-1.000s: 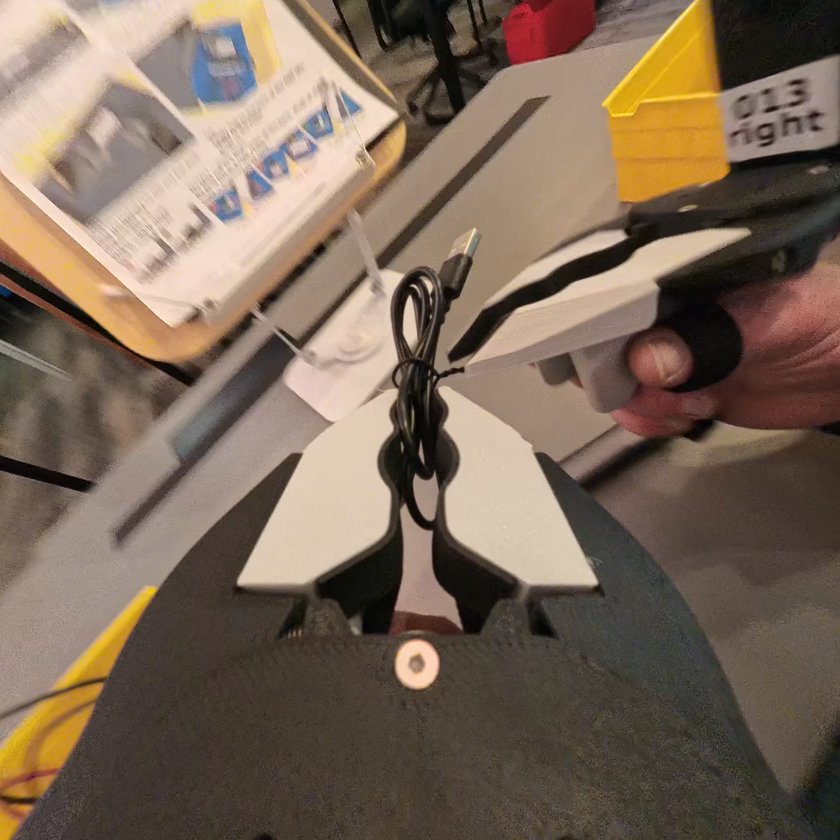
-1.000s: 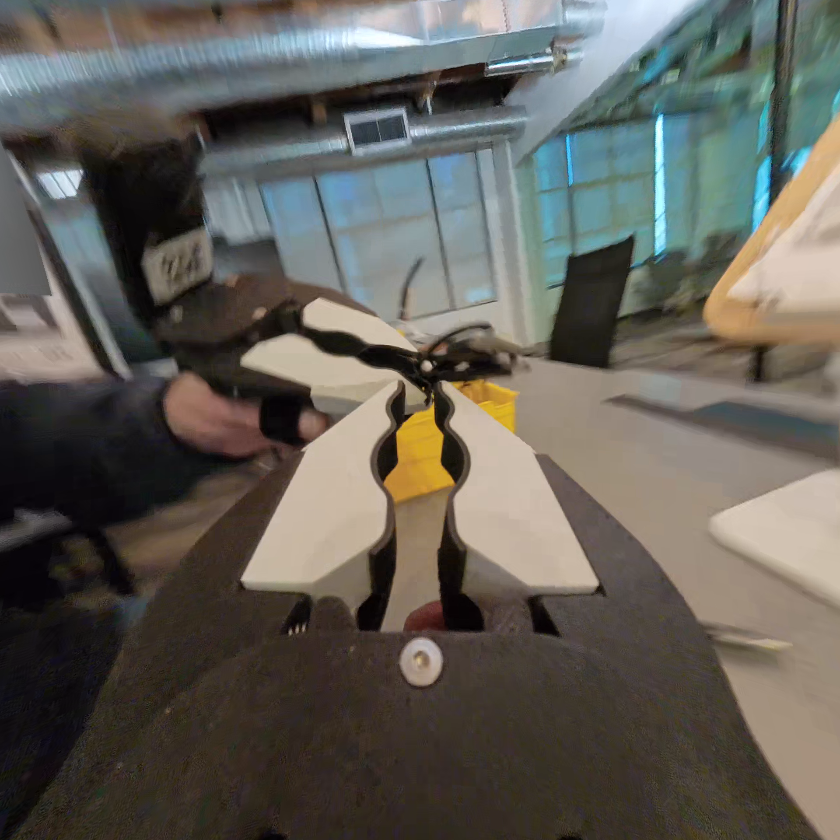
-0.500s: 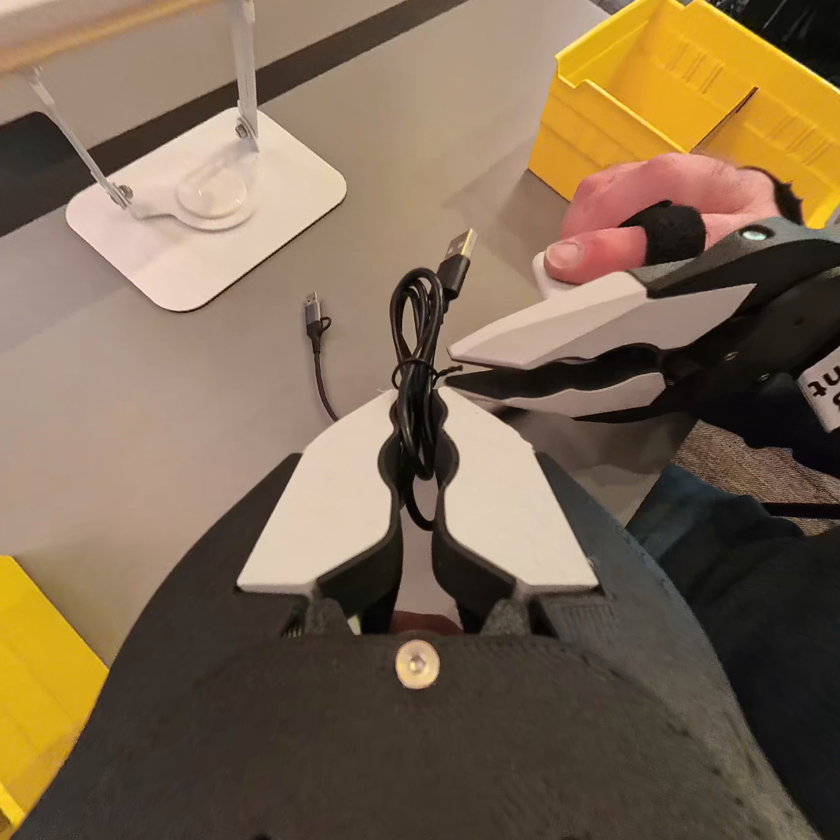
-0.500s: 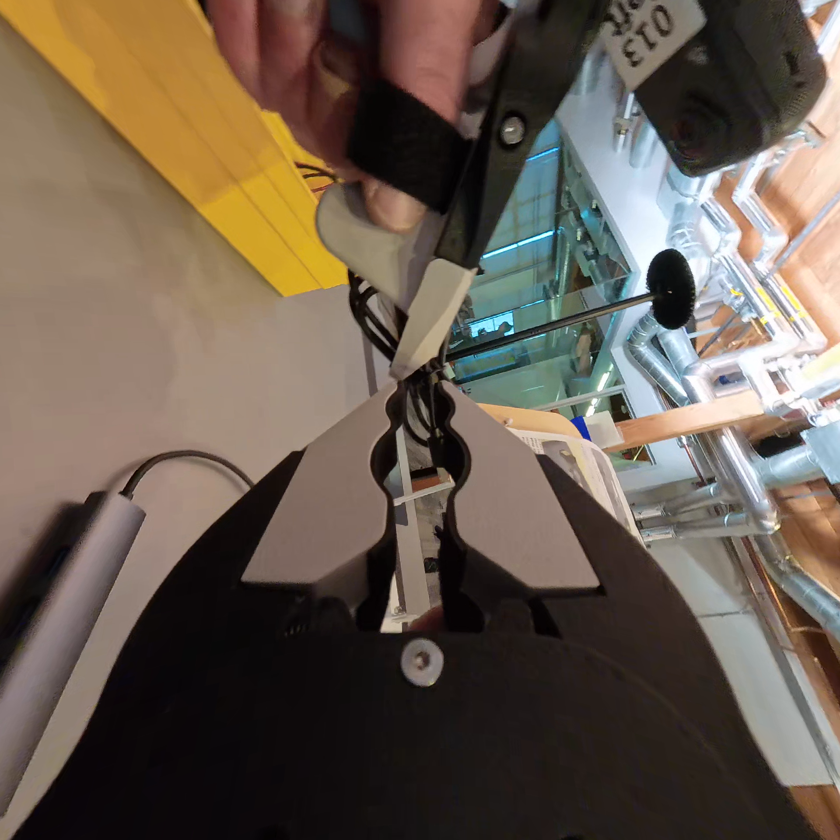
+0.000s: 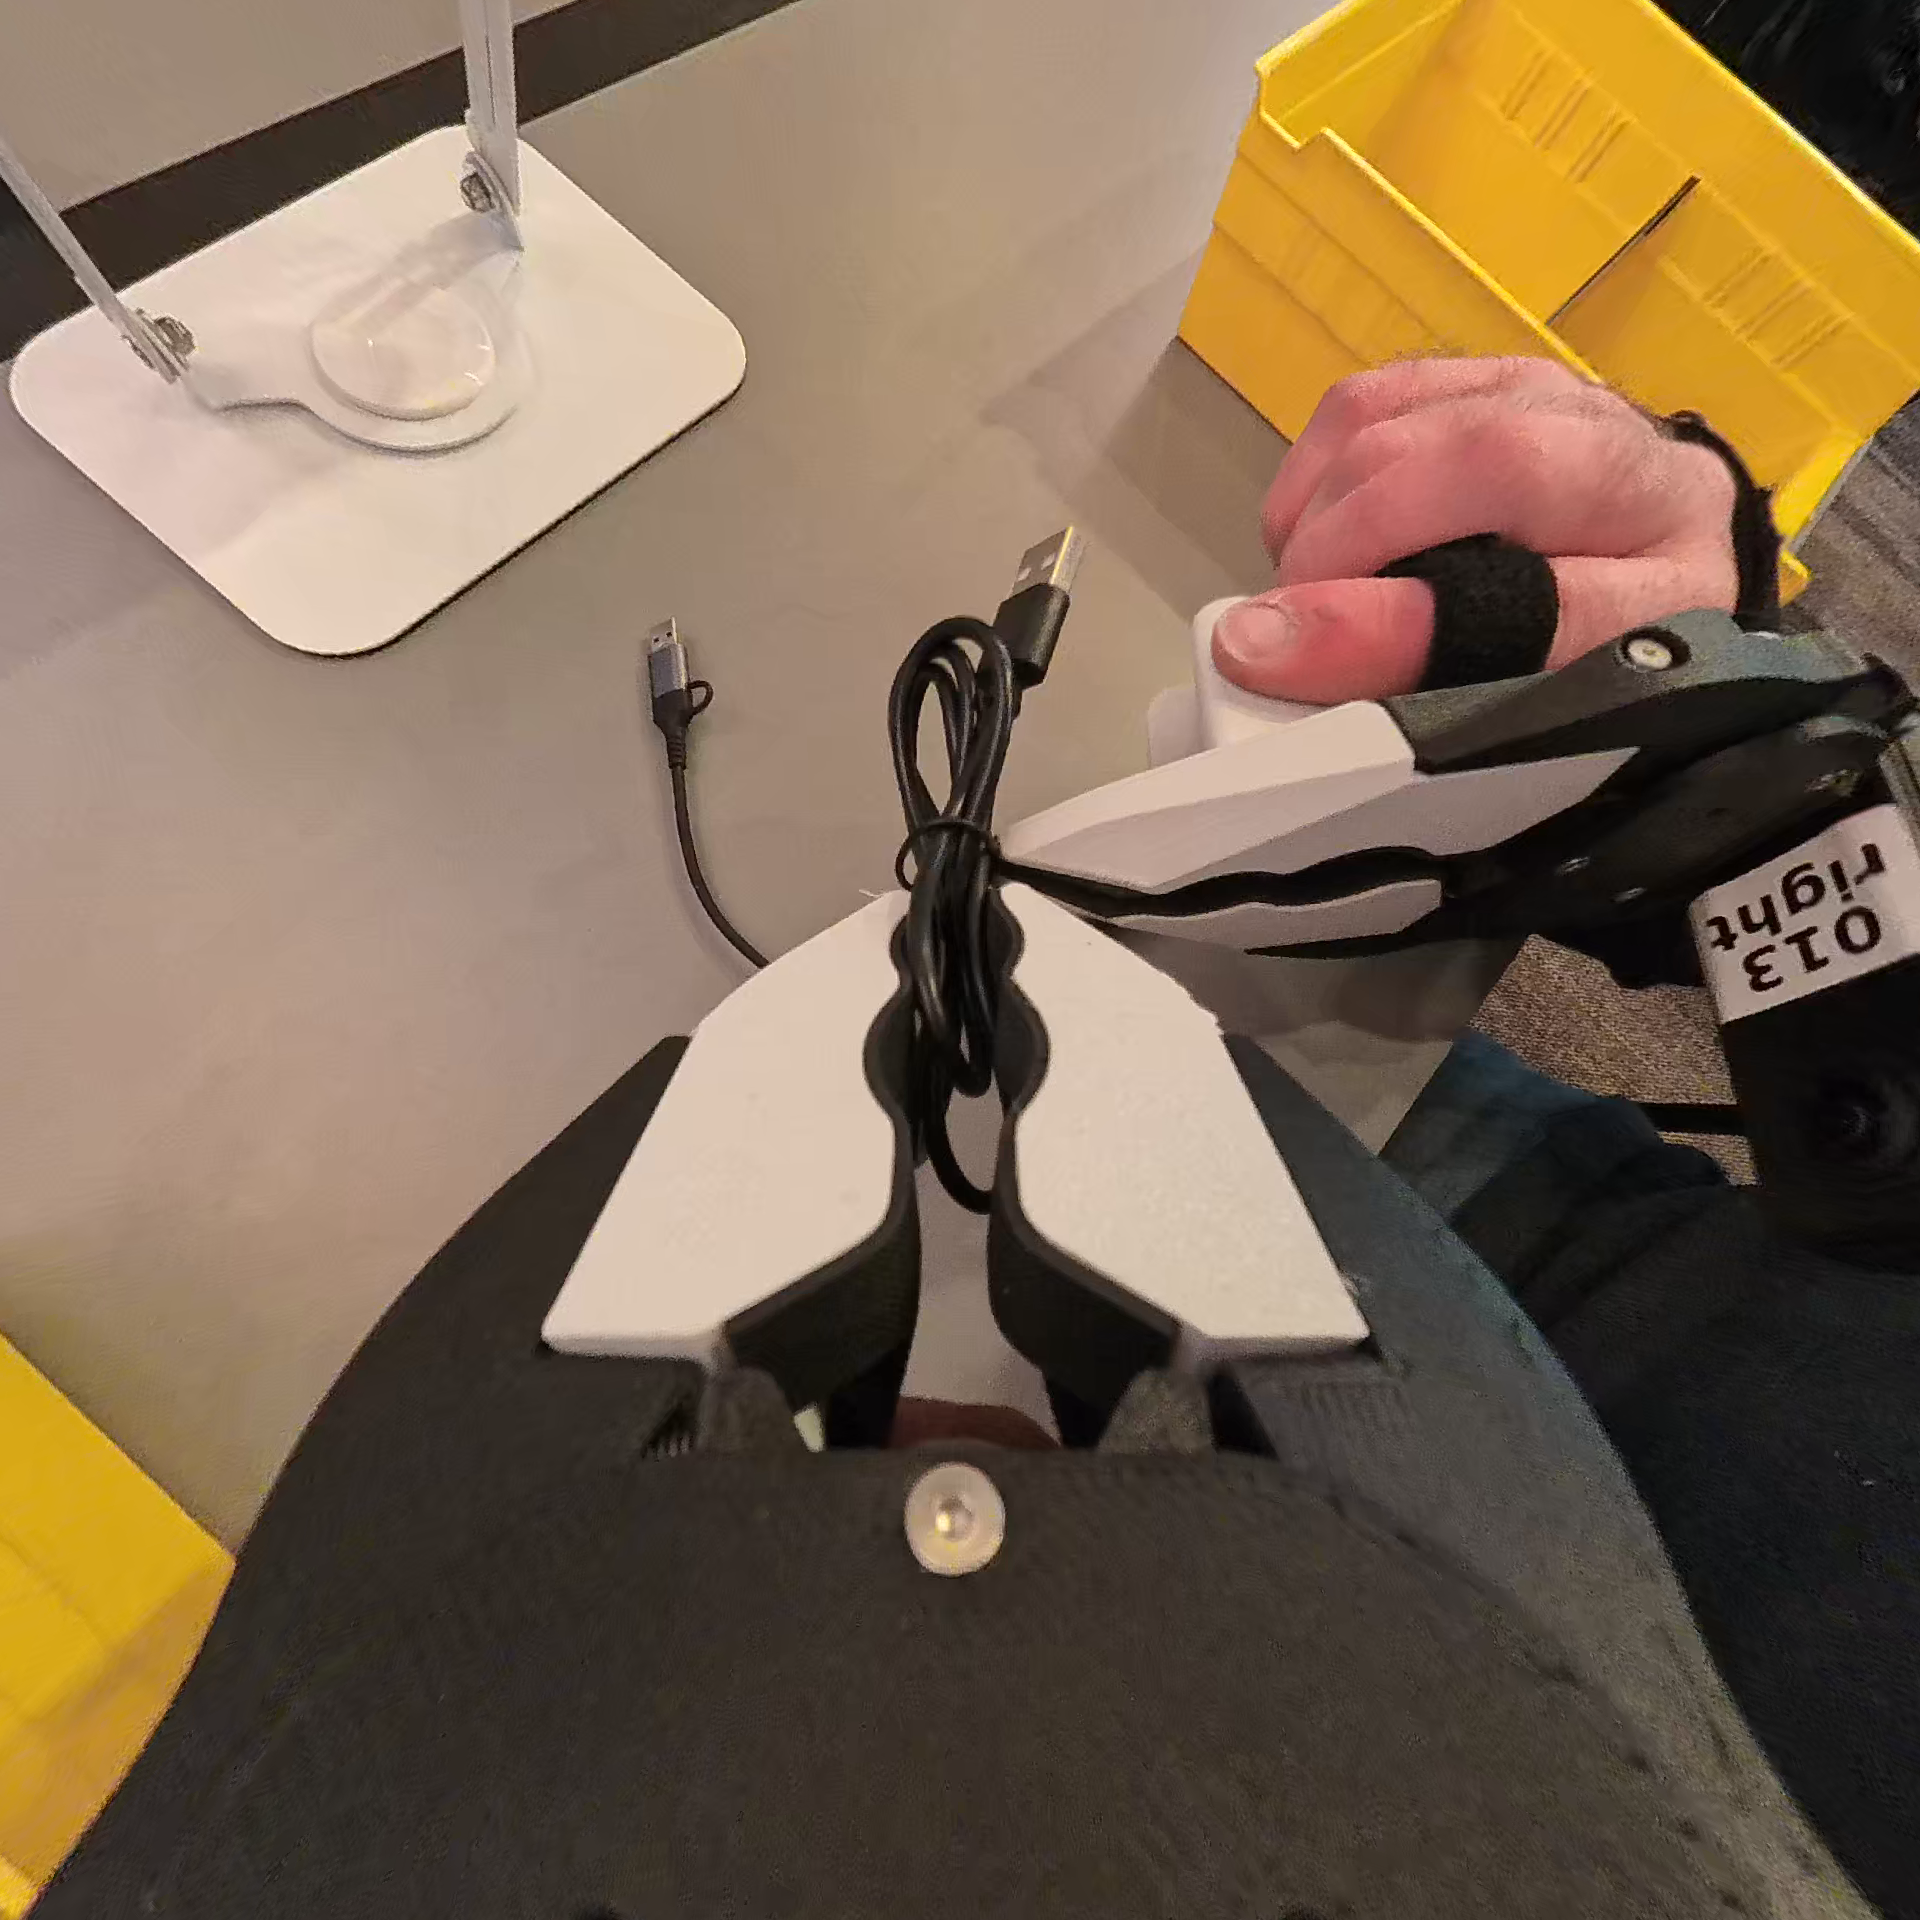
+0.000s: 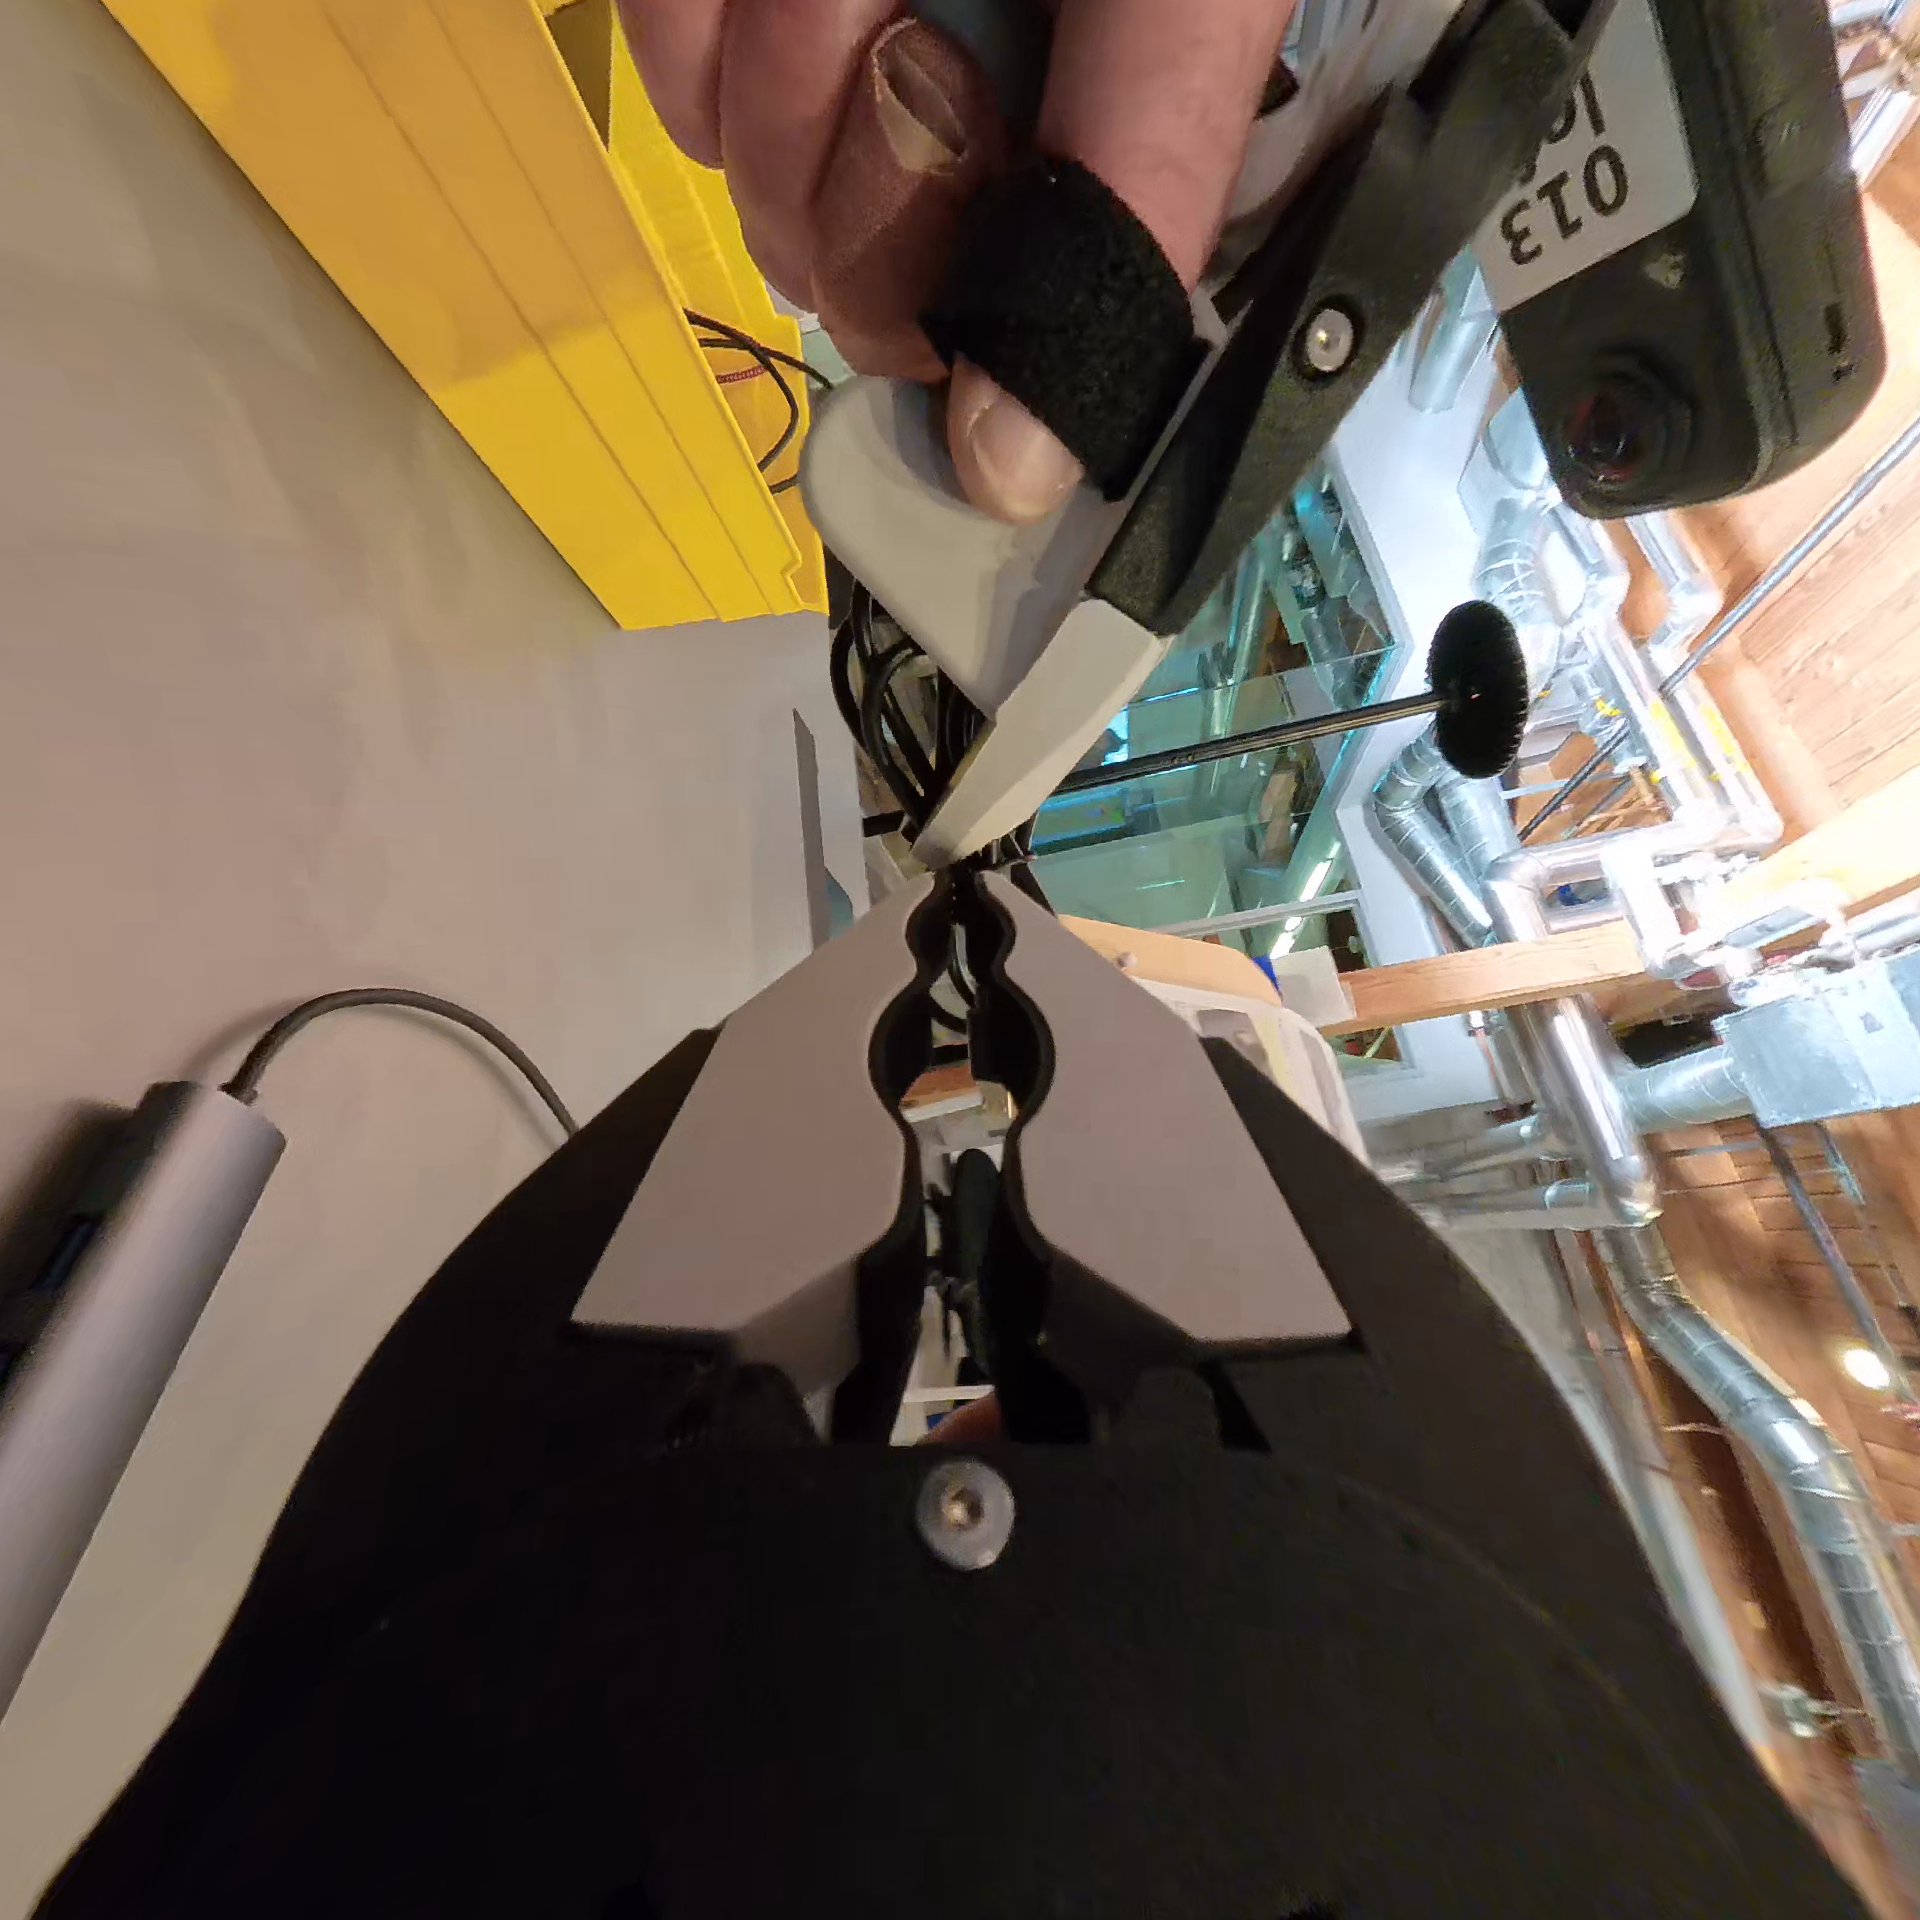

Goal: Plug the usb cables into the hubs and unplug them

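Note:
My left gripper [image 5: 951,914] is shut on a coiled black USB cable [image 5: 951,748] and holds it above the grey table. A thin twist tie [image 5: 940,857] binds the coil, and its USB-A plug [image 5: 1044,582] points up and away. My right gripper [image 5: 1023,883] comes in from the right, and its tips are shut on the twist tie beside my left fingertips. In the right wrist view the right gripper [image 6: 961,883] is shut at the tie, with the left gripper [image 6: 1039,707] above it. A grey hub [image 6: 135,1247] lies on the table at the left. Its lead and plug [image 5: 670,665] lie on the table.
A white stand base [image 5: 364,374] sits at the far left of the table. A yellow bin [image 5: 1558,208] stands at the far right and another yellow bin [image 5: 62,1610] at the near left. The yellow bin in the right wrist view [image 6: 520,260] holds thin wires. My two grippers' fingertips are within a few centimetres of each other.
Both grippers tipped down from facing the room to facing the table, and the right gripper rolled onto its side. Both kept their hold on the cable bundle throughout.

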The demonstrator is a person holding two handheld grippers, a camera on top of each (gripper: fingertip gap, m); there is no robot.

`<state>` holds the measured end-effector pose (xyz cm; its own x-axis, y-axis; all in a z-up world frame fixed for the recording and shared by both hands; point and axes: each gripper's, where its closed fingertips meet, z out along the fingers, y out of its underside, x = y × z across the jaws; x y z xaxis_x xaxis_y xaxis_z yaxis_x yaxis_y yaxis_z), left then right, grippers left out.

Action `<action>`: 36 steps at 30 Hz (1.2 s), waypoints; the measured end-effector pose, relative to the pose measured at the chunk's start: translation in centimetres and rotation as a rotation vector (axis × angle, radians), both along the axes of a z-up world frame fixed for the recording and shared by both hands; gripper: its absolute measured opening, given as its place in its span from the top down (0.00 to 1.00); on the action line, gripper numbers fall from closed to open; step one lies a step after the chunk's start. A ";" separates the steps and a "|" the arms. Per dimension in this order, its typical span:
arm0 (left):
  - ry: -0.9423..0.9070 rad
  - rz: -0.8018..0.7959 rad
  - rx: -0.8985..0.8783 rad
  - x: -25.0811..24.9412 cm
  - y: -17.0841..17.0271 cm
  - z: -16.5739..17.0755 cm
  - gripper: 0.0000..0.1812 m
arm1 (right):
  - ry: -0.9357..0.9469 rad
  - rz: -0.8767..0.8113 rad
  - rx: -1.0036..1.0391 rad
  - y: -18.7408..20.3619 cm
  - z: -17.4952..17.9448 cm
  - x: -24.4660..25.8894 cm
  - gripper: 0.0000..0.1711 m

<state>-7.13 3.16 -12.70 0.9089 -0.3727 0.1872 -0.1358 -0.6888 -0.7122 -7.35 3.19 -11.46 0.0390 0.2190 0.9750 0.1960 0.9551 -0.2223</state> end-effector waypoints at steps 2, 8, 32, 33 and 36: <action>0.007 0.002 0.011 0.0 0.1 0.1 0.95 | 0.005 0.013 -0.098 0.2 0.1 0.0 1.00; 0.178 -0.065 0.195 0.1 0.9 1.6 0.95 | 0.105 0.203 -0.949 0.6 1.7 0.5 1.00; 0.150 -0.045 0.111 -0.8 0.9 -0.3 0.95 | 0.037 -0.062 -0.078 1.0 0.3 0.3 0.92; 0.138 -0.044 0.105 -0.6 0.9 -0.2 0.95 | 0.022 -0.061 -0.048 0.9 0.1 0.1 0.93; 0.081 -0.030 0.072 -0.3 0.8 -0.1 0.95 | 0.016 -0.056 0.009 0.9 0.0 -0.1 0.97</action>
<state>-7.43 3.99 -12.82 0.9082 -0.4098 0.0850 -0.2150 -0.6312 -0.7452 -7.41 4.10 -11.48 0.0669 0.2068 0.9761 0.2459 0.9447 -0.2170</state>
